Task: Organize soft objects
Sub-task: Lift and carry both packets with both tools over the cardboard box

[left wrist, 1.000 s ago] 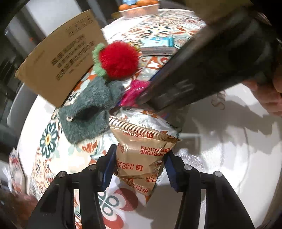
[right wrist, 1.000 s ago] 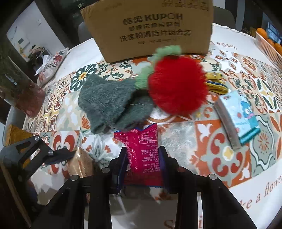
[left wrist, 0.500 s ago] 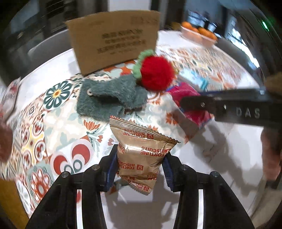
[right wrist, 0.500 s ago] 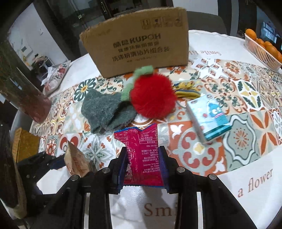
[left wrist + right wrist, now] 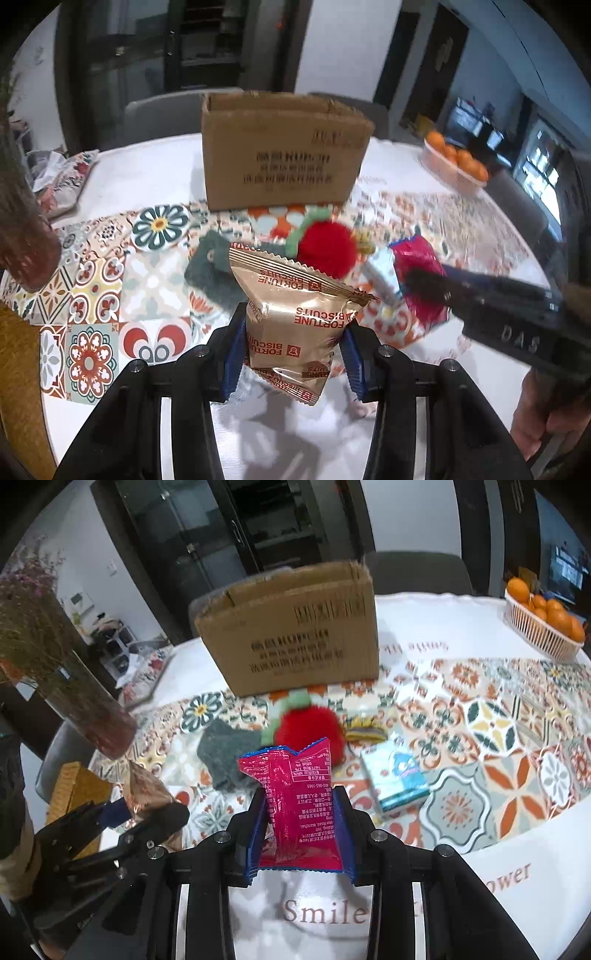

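You've got both jaws pinched narrow, left gripper on gold biscuit packet, right gripper on pink packet, lifted clear, likely bound for cardboard box

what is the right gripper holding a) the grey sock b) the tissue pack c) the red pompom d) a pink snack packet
d: the right gripper is shut on the pink snack packet, lifted off the table, while the left gripper holds the gold Fortune Biscuits packet.
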`<state>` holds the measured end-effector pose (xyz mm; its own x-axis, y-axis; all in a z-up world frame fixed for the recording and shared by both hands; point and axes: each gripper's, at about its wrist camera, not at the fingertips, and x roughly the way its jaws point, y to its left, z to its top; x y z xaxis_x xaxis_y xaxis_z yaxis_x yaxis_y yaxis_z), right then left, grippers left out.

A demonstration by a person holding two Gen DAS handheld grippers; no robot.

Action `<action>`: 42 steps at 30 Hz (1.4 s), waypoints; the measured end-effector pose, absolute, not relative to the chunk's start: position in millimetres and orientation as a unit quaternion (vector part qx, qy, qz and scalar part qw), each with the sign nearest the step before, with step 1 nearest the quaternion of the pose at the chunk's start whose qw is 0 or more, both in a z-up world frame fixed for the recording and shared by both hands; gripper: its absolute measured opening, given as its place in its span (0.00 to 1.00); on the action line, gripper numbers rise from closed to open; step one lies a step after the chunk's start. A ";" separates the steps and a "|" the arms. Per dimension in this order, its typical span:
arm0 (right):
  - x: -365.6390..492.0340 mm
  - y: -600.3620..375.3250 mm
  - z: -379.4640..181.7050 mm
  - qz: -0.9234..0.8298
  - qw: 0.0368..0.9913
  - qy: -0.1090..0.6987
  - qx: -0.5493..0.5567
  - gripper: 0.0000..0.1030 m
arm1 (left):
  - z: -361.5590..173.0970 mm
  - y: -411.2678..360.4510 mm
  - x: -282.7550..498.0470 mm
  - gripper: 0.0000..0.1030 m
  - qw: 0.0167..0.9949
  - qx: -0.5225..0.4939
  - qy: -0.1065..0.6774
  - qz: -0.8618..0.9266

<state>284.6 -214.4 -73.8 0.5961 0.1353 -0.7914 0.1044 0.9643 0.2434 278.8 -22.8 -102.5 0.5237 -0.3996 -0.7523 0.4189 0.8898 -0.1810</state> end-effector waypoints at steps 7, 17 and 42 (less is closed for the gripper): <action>279.7 -226.1 -39.0 0.021 0.902 0.411 0.128 0.35 | -68.3 -32.5 276.7 0.44 0.889 -0.010 0.404 -0.216; 291.8 -238.7 -2.0 0.037 0.922 0.364 0.124 0.35 | -32.9 -47.7 294.7 0.44 0.899 -0.028 0.398 -0.179; 407.3 -264.5 52.0 0.044 0.938 0.326 0.105 0.35 | 21.0 -75.9 415.3 0.44 0.907 -0.009 0.384 -0.175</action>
<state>407.3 -264.5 52.0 0.7829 0.1521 -0.6032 -0.0145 0.9738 0.2268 415.3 -75.9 21.0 0.6440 -0.3233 -0.6934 0.3097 0.9389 -0.1501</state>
